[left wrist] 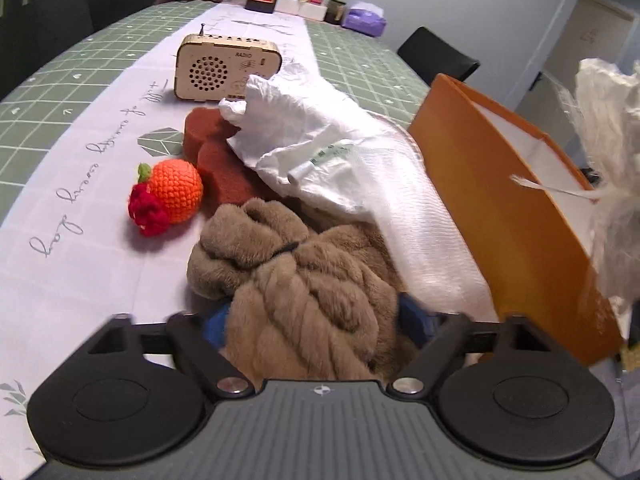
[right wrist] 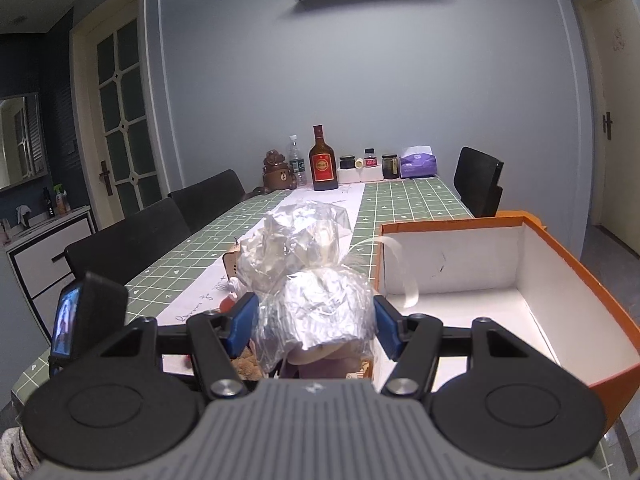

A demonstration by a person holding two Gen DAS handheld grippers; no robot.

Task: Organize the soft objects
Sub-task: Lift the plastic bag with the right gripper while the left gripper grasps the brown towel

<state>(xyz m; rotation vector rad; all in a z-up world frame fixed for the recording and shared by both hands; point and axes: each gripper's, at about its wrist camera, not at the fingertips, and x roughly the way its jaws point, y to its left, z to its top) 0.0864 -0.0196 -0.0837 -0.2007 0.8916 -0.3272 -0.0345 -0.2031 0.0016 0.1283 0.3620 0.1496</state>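
Grey-blue walls close the room behind a long table (left wrist: 100, 60) under a green checked cloth with one white runner down the middle.

Count on the near end of the runner, left wrist view: one brown furry plush (left wrist: 304, 280), one crumpled white plastic bag (left wrist: 304, 136), one reddish-brown sponge piece (left wrist: 216, 152), one orange crocheted ball (left wrist: 176, 190) with one red crocheted flower (left wrist: 146, 212) touching it, one wooden radio (left wrist: 226, 68). The plastic bag lies partly over the sponge piece and over a white cloth (left wrist: 424, 220) beside the plush.

One orange box (right wrist: 568, 264), white inside, stands at the right of the pile; one white ribbon handle hangs over its near wall.

Far end: one large brown bottle (right wrist: 323, 160), one clear water bottle (right wrist: 295, 160), one bear figure (right wrist: 278, 170), three small dark jars, one purple tissue pack (right wrist: 418, 164). Three black chairs are visible.

Your left hand-held gripper (left wrist: 310, 320) straddles the furry plush, one blue pad on each side. I cannot tell whether the pads press on it.

Your right hand-held gripper (right wrist: 316, 320) is clamped on one crinkled clear cellophane bundle (right wrist: 308, 272), both blue pads against it, held above the table just left of the orange box.
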